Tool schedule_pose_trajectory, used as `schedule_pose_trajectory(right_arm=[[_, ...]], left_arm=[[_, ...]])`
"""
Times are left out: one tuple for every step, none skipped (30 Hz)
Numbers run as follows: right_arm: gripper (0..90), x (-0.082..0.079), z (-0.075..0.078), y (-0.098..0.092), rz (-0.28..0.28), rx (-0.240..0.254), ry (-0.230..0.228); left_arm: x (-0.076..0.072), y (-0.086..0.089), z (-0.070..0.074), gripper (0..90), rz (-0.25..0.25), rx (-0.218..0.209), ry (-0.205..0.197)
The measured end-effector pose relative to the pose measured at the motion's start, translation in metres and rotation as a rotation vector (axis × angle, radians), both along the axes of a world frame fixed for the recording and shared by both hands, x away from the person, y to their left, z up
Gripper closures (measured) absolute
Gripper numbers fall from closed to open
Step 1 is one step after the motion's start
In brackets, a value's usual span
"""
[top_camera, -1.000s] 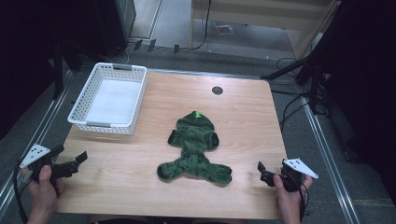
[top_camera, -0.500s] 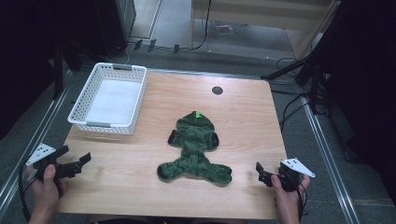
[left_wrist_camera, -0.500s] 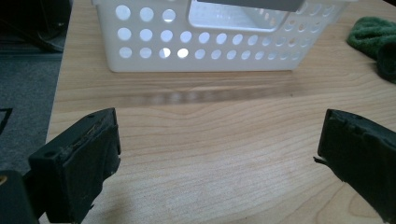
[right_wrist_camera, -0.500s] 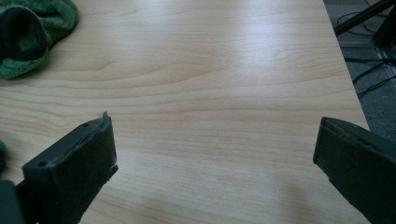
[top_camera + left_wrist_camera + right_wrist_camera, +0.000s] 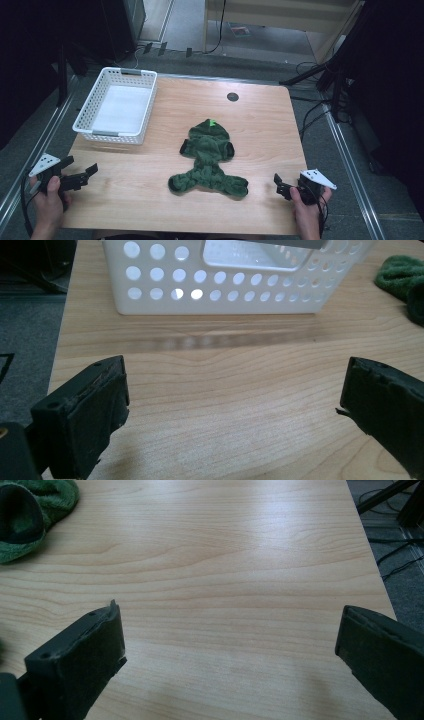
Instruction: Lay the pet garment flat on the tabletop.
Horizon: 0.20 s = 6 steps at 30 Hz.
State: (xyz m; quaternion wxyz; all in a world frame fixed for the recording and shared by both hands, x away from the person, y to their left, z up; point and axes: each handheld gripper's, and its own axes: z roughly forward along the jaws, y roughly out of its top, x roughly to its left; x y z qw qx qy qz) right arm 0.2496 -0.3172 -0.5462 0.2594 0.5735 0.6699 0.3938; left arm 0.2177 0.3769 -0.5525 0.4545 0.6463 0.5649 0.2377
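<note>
A green fuzzy hooded garment (image 5: 207, 160) lies flat in the middle of the wooden table (image 5: 265, 125), hood towards the far side. My left gripper (image 5: 80, 166) hovers at the table's near left corner, open, nothing between its jaws. In the left gripper view the open left gripper (image 5: 235, 385) faces the white basket (image 5: 225, 290), with the garment's edge (image 5: 405, 280) at the upper right. My right gripper (image 5: 280, 186) is at the near right edge, open and empty. Bare wood lies between the jaws of the right gripper (image 5: 231, 627), and a garment leg (image 5: 35, 510) is at the upper left.
The white perforated basket (image 5: 117, 105) stands at the far left of the table, with a white sheet inside. A small black round grommet (image 5: 232, 96) is set in the far middle. Cables (image 5: 310, 120) lie on the floor to the right.
My left gripper has drifted a little right, over the table's corner. The right gripper has edged slightly left. The garment and basket have not moved.
</note>
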Motion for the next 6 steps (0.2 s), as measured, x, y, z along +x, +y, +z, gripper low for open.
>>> schedule_pose_trajectory(right_arm=[[0.0,0.0001,-0.0001,0.0,0.001,-0.002,-0.001],[0.0,0.0001,-0.0001,0.0,0.001,-0.002,-0.001],[0.0,0.0001,-0.0001,0.0001,0.001,-0.002,-0.001],[0.0,0.0002,-0.0001,0.0001,0.002,-0.001,0.0],[0.0,0.0002,-0.0002,0.0003,0.002,0.001,0.001],[0.0,0.0003,-0.0002,0.0004,0.003,0.001,0.002]], left_arm=[[0.0002,0.0,-0.0001,0.0,0.0,0.0,0.0],[0.0003,-0.0001,-0.0001,0.0,-0.001,0.0,0.001],[0.0005,-0.0002,-0.0002,0.0,0.0,0.0,0.0],[0.0005,-0.0002,-0.0002,0.0,0.0,0.0,0.001],[0.0005,-0.0002,-0.0002,0.0,0.0,0.0,0.0],[0.0005,-0.0001,-0.0001,0.0,-0.001,0.0,0.001]])
